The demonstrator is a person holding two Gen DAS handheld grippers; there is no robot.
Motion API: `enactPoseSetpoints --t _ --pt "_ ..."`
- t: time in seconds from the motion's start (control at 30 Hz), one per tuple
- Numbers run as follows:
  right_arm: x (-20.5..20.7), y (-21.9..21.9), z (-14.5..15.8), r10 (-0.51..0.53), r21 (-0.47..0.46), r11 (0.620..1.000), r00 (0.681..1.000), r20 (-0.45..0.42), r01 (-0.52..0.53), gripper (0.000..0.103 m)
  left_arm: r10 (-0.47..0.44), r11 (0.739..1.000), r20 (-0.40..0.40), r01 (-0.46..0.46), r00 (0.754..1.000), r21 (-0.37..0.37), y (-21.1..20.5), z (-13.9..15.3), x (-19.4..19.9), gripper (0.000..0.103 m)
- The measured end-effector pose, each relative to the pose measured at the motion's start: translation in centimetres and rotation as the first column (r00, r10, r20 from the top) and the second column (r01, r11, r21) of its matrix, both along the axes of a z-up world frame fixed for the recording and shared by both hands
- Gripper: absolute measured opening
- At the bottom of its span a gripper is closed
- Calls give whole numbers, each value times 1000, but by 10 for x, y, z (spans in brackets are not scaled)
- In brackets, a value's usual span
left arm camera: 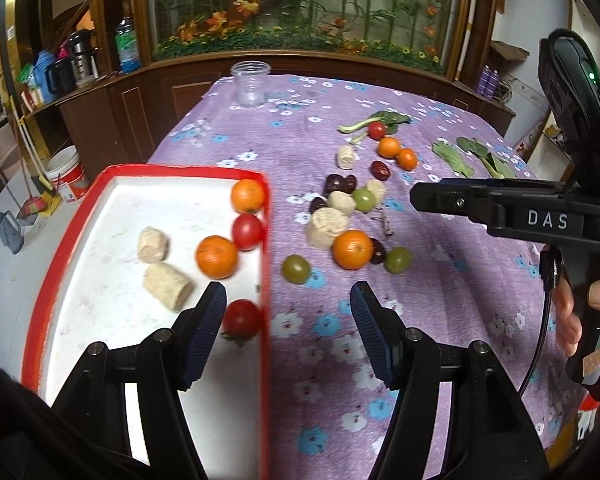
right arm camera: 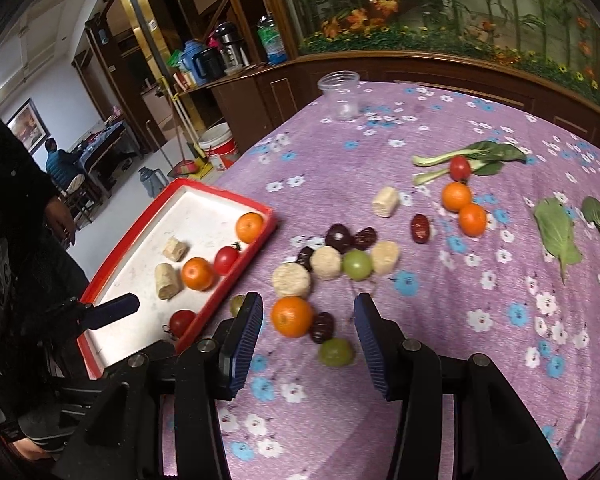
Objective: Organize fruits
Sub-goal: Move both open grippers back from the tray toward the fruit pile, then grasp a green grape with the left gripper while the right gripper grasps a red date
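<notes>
A red-rimmed white tray [left arm camera: 112, 200] [right arm camera: 188, 196] at the table's left edge holds two oranges [left arm camera: 216, 257], red tomatoes [left arm camera: 247, 231] and two corn pieces [left arm camera: 153, 245]. My left gripper [left arm camera: 288, 300] hovers open over the tray's right rim, nothing between its fingers. On the purple flowered cloth lies a cluster: an orange [right arm camera: 292, 317], dark dates [right arm camera: 322, 326], green fruits [right arm camera: 336, 353] and corn pieces [right arm camera: 291, 280]. My right gripper [right arm camera: 308, 304] hangs open above that orange and date without touching them. Farther right lie two oranges [right arm camera: 456, 196] and a red tomato [right arm camera: 459, 168].
A clear plastic cup [right arm camera: 340, 94] stands at the table's far edge. Green leaves [right arm camera: 556, 236] lie at the right. A person in dark clothes [right arm camera: 32, 208] stands left of the tray. A wooden cabinet and planter run behind the table.
</notes>
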State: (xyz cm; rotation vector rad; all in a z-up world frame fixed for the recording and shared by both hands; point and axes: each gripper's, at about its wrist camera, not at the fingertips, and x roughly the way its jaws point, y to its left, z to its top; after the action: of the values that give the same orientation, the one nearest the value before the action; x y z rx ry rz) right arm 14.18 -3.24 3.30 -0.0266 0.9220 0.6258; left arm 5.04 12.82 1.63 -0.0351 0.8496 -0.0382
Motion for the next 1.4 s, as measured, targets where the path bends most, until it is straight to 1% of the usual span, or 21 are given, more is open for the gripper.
enactPoseSetpoints --t 0.3,0.47,0.6,0.7,0.77,0.9,1.0,1.07,1.13,1.3,1.4 --pt "12 -31 -12 -56 -7 998 998 -15 55 49 -73 997 -13 73 997 -1 -38 -10 15 63" --pt "27 -53 -21 -98 -11 995 995 -28 98 49 -130 991 -33 130 991 6 -68 -20 30 63" --pt "42 -62 -27 -115 -10 993 993 -36 114 48 -155 988 -48 154 987 -10 -86 -29 42 63" --pt "54 -59 -31 -104 -16 995 994 -41 103 47 -157 988 -48 156 986 -15 -93 -35 49 63" --pt "60 -55 -34 -93 -18 996 995 -42 92 43 -152 988 -45 151 987 -20 -94 -39 52 63" --pt "73 -46 -42 -74 -21 997 996 -46 73 37 -146 989 -43 145 988 -33 -93 -44 55 63" --pt "83 -42 -49 -68 -21 998 996 -53 67 35 -152 988 -33 151 988 -28 -96 -45 56 62" --pt "88 -40 -53 -67 -25 998 996 -57 66 34 -154 988 -31 153 988 -30 -98 -44 56 61" --pt "94 -39 -57 -72 -27 997 995 -62 71 34 -153 988 -28 152 988 -39 -98 -43 56 54" --pt "104 -36 -65 -70 -29 997 995 -69 68 34 -148 986 -11 146 989 -75 -100 -40 49 53" --pt "109 -33 -71 -70 -32 997 995 -76 68 34 -149 987 -27 147 988 -70 -102 -44 52 53"
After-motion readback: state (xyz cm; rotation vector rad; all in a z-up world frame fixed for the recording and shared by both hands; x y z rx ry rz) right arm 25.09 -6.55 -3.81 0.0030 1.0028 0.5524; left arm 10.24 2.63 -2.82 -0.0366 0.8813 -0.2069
